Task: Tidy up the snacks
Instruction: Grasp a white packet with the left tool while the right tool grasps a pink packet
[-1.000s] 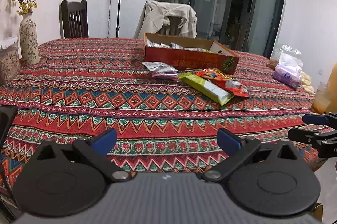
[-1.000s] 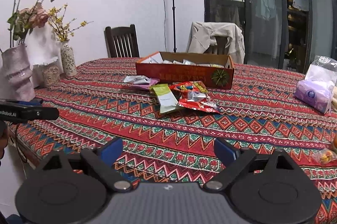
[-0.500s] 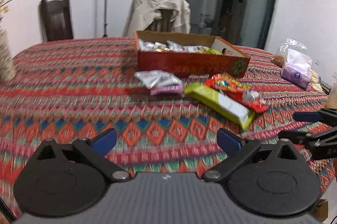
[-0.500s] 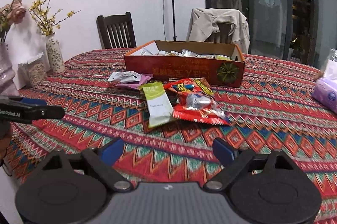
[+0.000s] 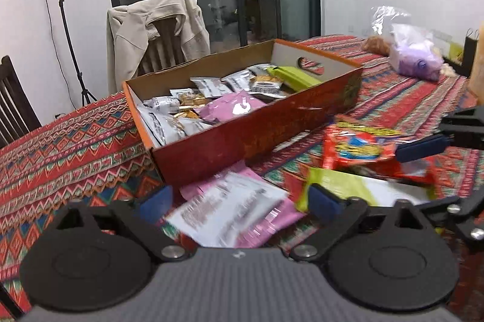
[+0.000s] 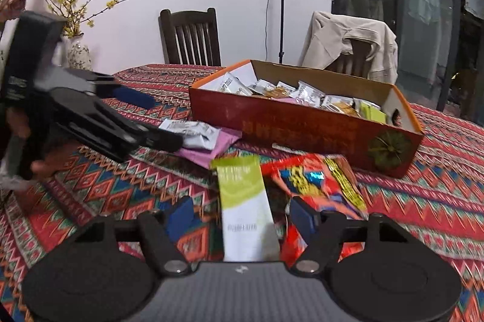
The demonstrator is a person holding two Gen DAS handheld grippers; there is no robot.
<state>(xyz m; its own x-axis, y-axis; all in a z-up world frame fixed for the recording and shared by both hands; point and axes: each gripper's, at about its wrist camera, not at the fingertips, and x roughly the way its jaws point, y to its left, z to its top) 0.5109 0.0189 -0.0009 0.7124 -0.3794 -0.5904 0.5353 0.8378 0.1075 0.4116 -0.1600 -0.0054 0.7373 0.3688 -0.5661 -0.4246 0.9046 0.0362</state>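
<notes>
Both grippers low over loose snack packets in front of the box, fingers spread wide, nothing gripped.

Left gripper point(image 5: 239, 201): fingers open, straddling the silver packet point(image 5: 227, 210) lying on the pink packet point(image 5: 266, 225), right at the red cardboard box point(image 5: 251, 137) front wall. Right gripper point(image 6: 242, 216): fingers open either side of the green-white packet point(image 6: 245, 201); contact unclear, blurred. Red packet point(image 6: 320, 179) overlaps just beside it, under the right finger. Box holds more packets: silver, pink, green. All on the patterned worktop point(image 6: 423, 195). Purple bag point(image 5: 414, 55) sits well apart, far side.
</notes>
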